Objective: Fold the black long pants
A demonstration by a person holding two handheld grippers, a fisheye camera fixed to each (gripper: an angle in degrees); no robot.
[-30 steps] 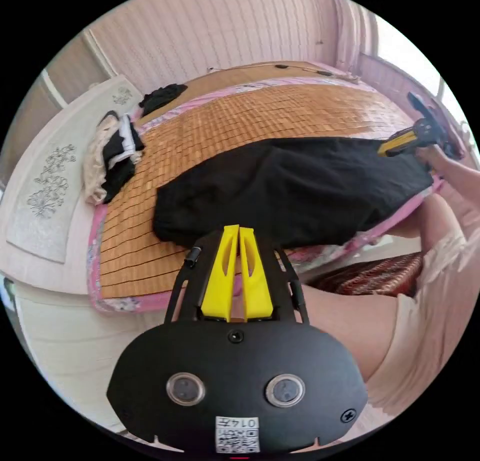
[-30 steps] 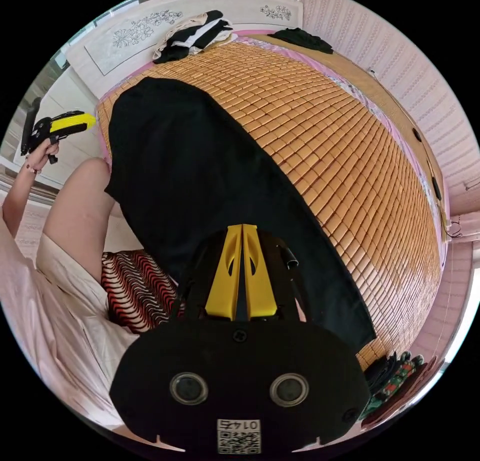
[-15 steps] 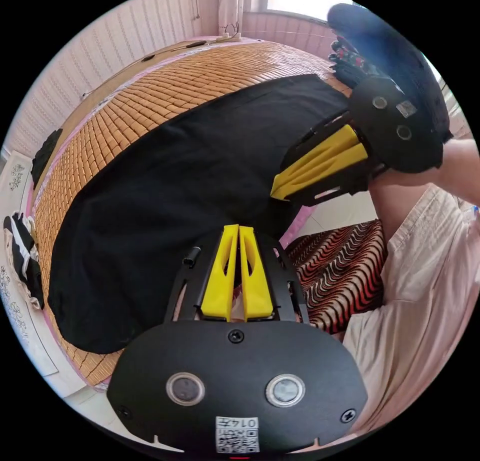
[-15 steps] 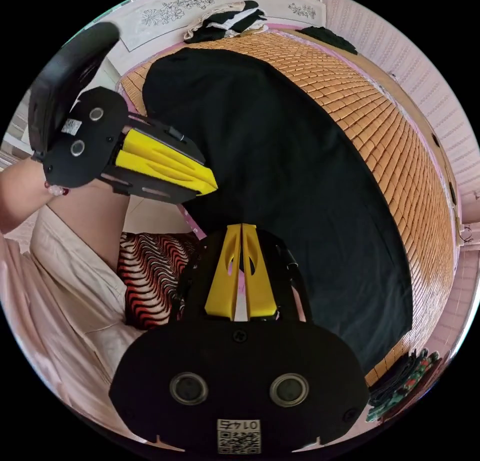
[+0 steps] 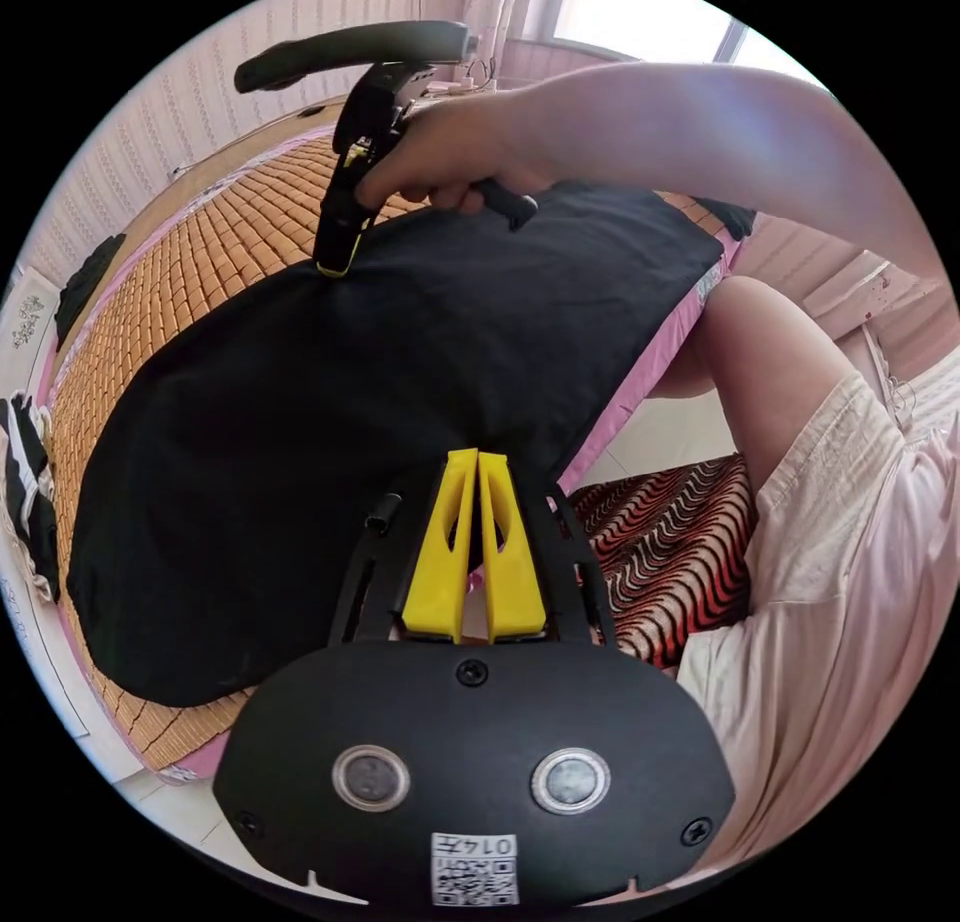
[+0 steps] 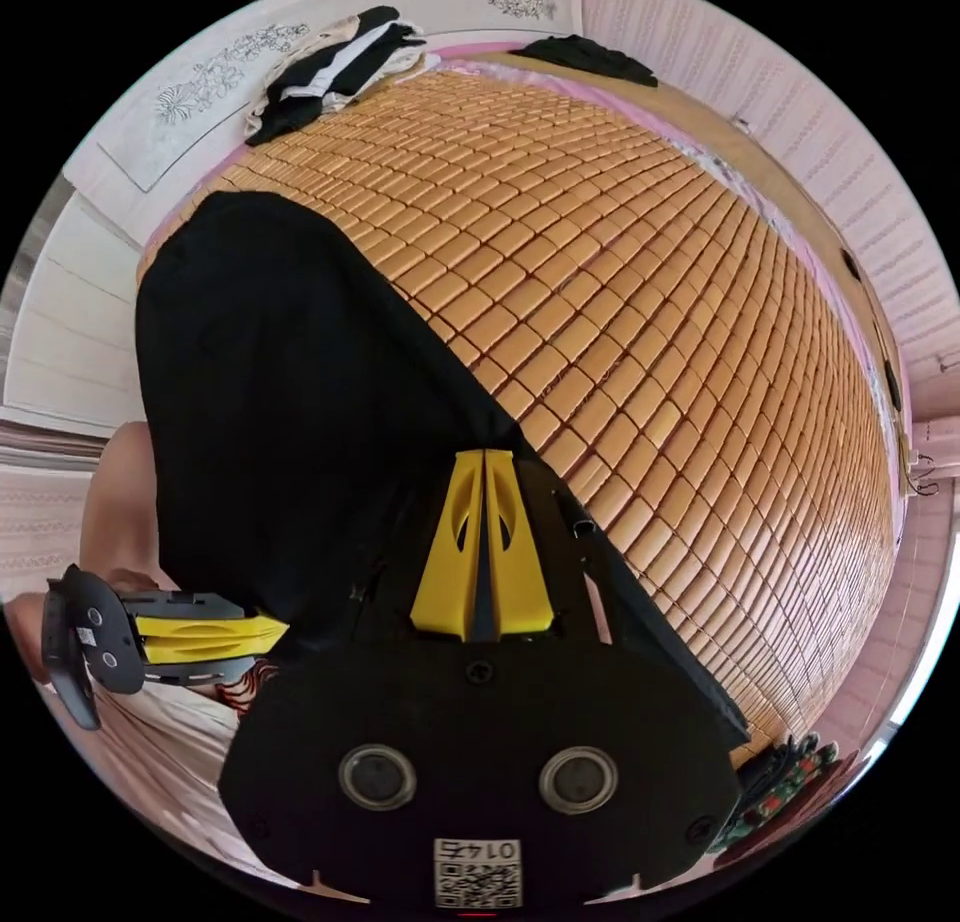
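Now the right gripper (image 5: 335,254) has crossed to the black pants' (image 5: 330,402) far edge, at eleven o'clock, fingers clenched and empty. Left gripper (image 5: 478,462), fingers likewise clenched, waits at the near edge; a fold across seems next.

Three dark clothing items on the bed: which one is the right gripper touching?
The big black pants spread along the near edge; the right gripper tips sit on them. The other two piles lie by the headboard.

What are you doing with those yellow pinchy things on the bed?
A person holds a gripper in each hand over black long pants spread on a bamboo mat. The right gripper touches down on the far edge of the pants; the left gripper, jaws together, sits at the near edge. No fold is made yet.
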